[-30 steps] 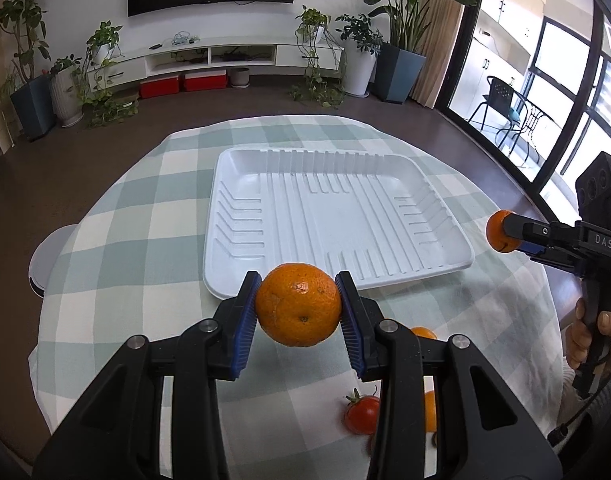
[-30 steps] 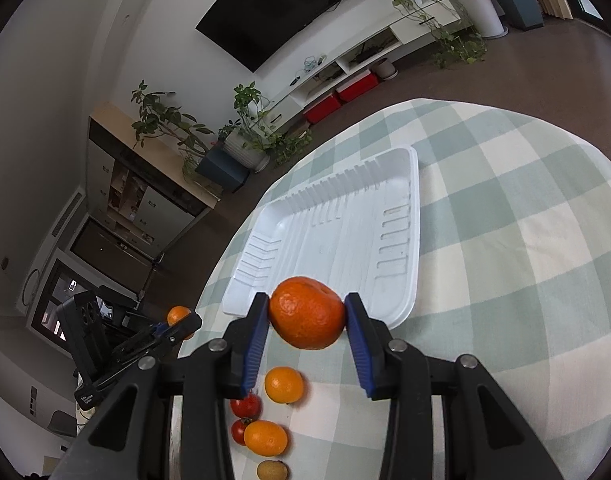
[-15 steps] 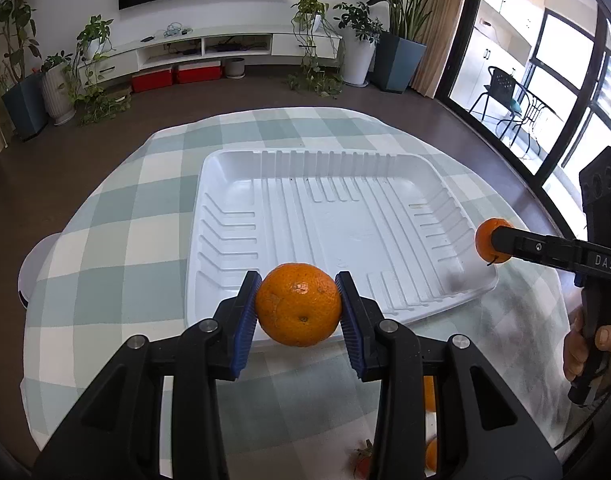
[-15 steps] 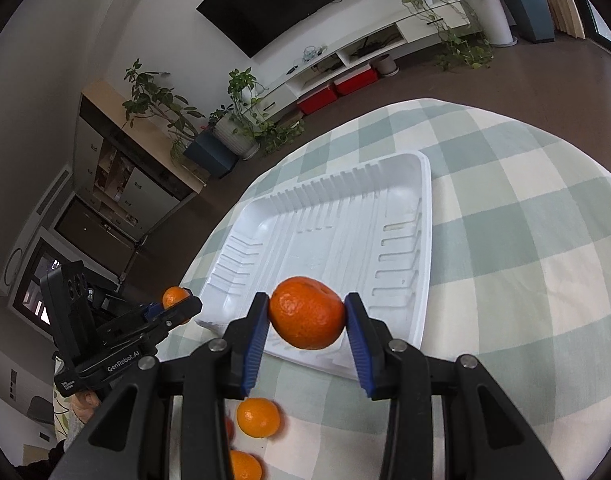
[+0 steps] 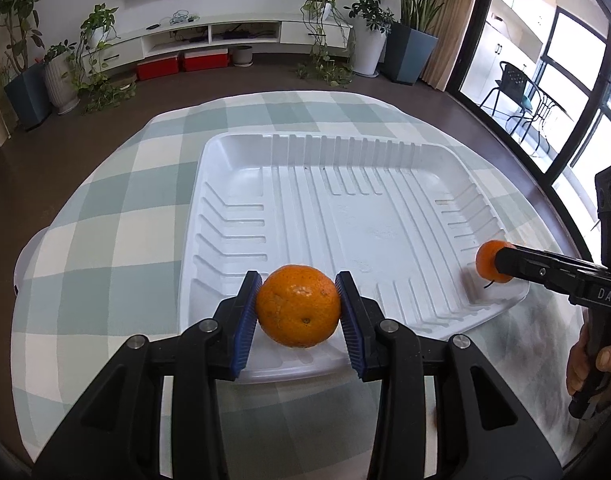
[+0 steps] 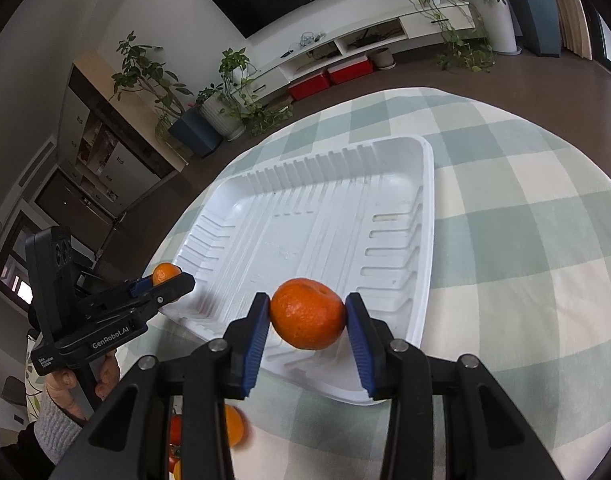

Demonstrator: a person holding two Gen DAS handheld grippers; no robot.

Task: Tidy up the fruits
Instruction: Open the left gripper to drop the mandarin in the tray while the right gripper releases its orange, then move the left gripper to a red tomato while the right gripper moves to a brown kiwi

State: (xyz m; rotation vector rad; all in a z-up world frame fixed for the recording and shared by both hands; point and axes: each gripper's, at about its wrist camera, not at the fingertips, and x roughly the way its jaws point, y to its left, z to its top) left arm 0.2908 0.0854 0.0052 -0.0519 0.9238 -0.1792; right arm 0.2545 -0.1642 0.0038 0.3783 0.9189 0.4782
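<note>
- Landmark for everything here is the white foam tray (image 5: 345,208), sitting on a round table with a green-and-white checked cloth (image 5: 105,240).
- The left gripper (image 5: 298,312) has its blue pads clamped flat on either side of an orange (image 5: 298,311), so the fingers are only as wide apart as the fruit. It hangs just over the tray's near edge, toward the near-left corner.
- The right gripper (image 6: 308,314) does the same with a second orange (image 6: 307,313), squeezed at its widest part, over the tray's near rim on the opposite end.
- My guess on why: gripping across the fat middle stops a round fruit rolling out, and coming in from opposite ends keeps the two tools from bumping. Neither orange looks to be touching the tray floor, so I'd say both drops are about to happen, not done.
- The tray itself has no fruit in it yet.
- More fruit waits on the cloth just outside the tray's near edge: another orange (image 6: 233,426) and a red tomato (image 6: 175,430), mostly hidden behind the right gripper.
- Readable writing: "DAS" on the right gripper's body in the left view, "GenRobot.AI" on the left gripper in the right view. A small label below it is too tiny for me to read for sure.
</note>
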